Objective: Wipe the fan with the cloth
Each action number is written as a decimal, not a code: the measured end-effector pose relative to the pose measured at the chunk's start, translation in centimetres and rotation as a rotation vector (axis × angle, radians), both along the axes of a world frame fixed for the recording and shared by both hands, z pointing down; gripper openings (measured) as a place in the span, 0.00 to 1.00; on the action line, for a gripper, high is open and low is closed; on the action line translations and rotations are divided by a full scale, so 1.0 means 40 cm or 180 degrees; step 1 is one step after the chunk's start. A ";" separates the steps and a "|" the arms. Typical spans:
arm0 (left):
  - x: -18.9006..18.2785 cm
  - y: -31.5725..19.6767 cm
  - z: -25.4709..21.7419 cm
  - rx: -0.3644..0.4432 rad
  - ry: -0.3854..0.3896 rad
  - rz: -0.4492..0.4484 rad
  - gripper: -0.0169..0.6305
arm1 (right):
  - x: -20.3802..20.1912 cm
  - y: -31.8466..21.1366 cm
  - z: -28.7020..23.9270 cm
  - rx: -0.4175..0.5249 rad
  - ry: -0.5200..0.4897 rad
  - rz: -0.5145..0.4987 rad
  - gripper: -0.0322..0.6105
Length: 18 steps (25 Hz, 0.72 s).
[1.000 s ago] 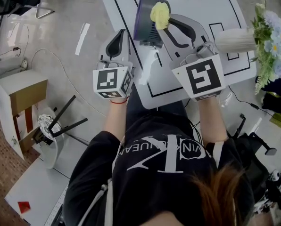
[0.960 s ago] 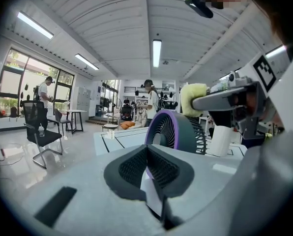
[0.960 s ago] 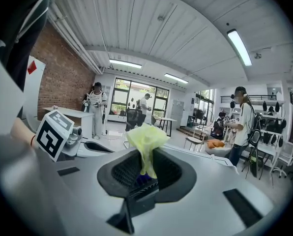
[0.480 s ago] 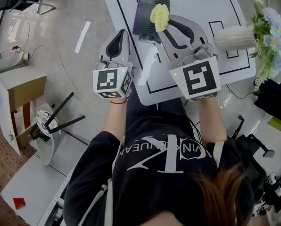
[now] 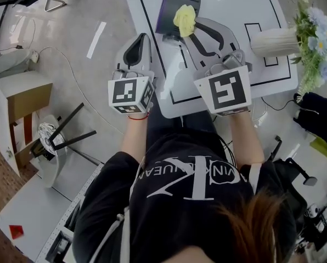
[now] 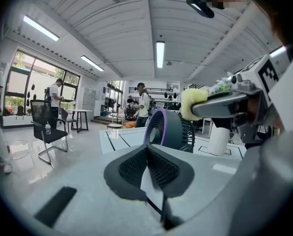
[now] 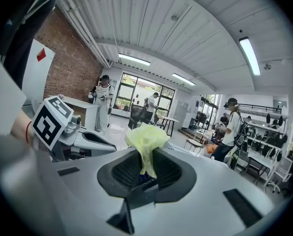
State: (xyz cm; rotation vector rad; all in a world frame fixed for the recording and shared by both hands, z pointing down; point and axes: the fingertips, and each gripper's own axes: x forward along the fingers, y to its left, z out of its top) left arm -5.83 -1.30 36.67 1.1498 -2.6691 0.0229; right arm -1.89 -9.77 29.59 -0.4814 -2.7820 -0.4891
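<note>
Cloth [image 7: 145, 137] pinched in right fingers [image 7: 172, 173]; left gripper view: left fingers [image 6: 130, 168] together, fan [image 6: 172, 132] beyond.

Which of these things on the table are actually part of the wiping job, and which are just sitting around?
In the job: fan; yellow cloth, clamped in the right gripper.
Just sitting there: white vase with flowers; left gripper, shut and empty.

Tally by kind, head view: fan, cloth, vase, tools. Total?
fan: 1
cloth: 1
vase: 1
tools: 2 (left tool, right tool)
Total: 5
</note>
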 end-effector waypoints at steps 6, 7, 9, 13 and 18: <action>0.017 0.018 0.003 0.0004 0.0004 -0.0044 0.04 | 0.017 0.014 0.015 0.0072 0.0029 -0.0045 0.15; 0.019 0.022 0.003 0.0004 0.0004 -0.0049 0.04 | 0.020 0.017 0.017 0.0093 0.0024 -0.0043 0.15; 0.023 0.028 0.003 0.0003 0.0004 -0.0061 0.04 | 0.025 0.025 0.024 0.0124 0.0027 -0.0054 0.15; 0.031 0.034 0.006 0.0005 0.0006 -0.0078 0.04 | 0.034 0.032 0.036 0.0186 -0.0010 -0.0054 0.15; 0.041 0.045 0.008 0.0003 0.0013 -0.0090 0.04 | 0.045 0.046 0.053 0.0190 -0.0003 -0.0056 0.15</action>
